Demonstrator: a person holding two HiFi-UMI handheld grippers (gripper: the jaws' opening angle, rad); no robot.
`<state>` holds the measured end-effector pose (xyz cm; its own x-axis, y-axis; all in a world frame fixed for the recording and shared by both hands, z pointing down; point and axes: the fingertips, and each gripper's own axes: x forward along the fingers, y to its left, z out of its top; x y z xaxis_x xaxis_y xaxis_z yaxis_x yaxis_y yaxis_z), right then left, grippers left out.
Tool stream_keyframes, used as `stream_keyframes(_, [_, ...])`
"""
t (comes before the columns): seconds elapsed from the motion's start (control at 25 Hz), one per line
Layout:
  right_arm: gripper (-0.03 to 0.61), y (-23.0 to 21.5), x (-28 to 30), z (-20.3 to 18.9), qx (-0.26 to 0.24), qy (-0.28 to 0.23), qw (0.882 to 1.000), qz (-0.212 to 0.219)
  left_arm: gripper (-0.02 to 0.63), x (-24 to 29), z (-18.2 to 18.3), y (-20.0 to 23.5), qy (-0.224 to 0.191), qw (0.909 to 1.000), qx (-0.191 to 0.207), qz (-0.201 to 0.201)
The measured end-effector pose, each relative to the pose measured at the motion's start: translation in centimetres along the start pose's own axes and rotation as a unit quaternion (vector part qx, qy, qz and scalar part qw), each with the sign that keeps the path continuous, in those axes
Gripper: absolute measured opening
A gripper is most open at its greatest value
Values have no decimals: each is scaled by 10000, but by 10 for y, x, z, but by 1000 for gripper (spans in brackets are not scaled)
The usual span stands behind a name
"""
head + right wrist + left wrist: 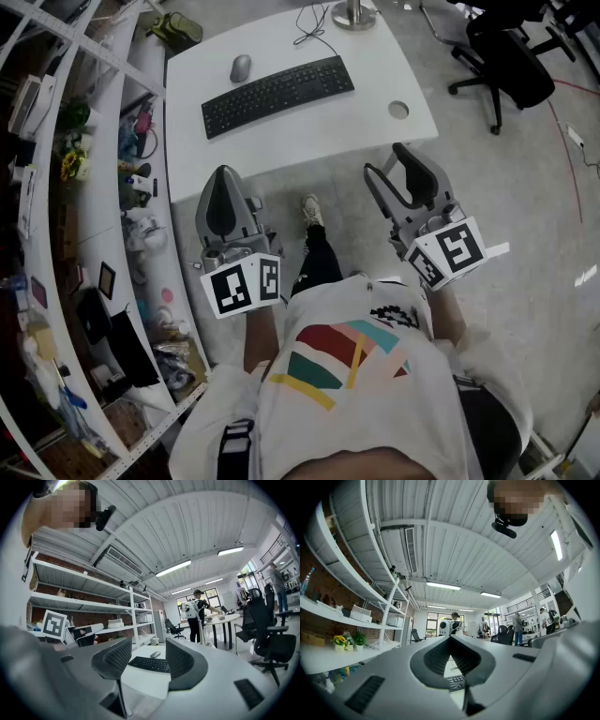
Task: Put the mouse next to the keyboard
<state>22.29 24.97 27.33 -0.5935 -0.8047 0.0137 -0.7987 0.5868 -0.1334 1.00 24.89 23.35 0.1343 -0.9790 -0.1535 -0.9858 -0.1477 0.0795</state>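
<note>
Jaws of the right gripper [148, 643] apart and empty, black keyboard [149, 663] and grey mouse [155, 654] beyond on white desk [140, 680], shelves [93, 605] left, office chair [269, 639] right

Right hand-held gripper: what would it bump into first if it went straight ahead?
Probably the white desk, near its front edge. The open jaws of the right hand-held gripper frame it, with the black keyboard lying just beyond. Depth is hard to judge.

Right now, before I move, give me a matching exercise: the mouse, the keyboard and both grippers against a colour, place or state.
1 mouse
2 keyboard
3 left gripper
4 right gripper

A jaws apart, nothing between them
B black
C jaws together
D grey, off the keyboard's far-left corner

Pairs: 1-D, 2-B, 3-C, 4-A
</note>
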Motion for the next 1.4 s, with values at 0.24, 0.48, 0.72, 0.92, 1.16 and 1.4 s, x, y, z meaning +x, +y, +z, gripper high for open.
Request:
stream_keyframes(0.24, [229, -6, 134, 23, -262, 32, 9995, 200, 44, 102, -7, 75, 81, 9999, -36, -107])
stream_keyframes(0.48, [229, -14, 267, 38, -682, 338, 9960, 477, 44, 197, -17, 140, 183, 9996, -155, -171])
stream_keyframes(0.72, [229, -22, 347, 33, -629, 495, 9945, 671, 44, 256, -31, 178, 331, 9992, -178, -102])
stream_keyframes(0.92, [229, -37, 382, 14, -396, 824, 9918, 894, 44, 283, -41, 189, 453, 9987, -205, 104])
stream_keyframes(1.16, [230, -38, 429, -20, -1567, 1454, 9669, 1392, 44, 296, -55, 206, 647, 9968, -253, 384])
stream_keyframes(1.4, [332, -42, 502, -103, -4670, 2391, 7970, 2993, 44, 299, -84, 221, 928, 9931, -325, 636])
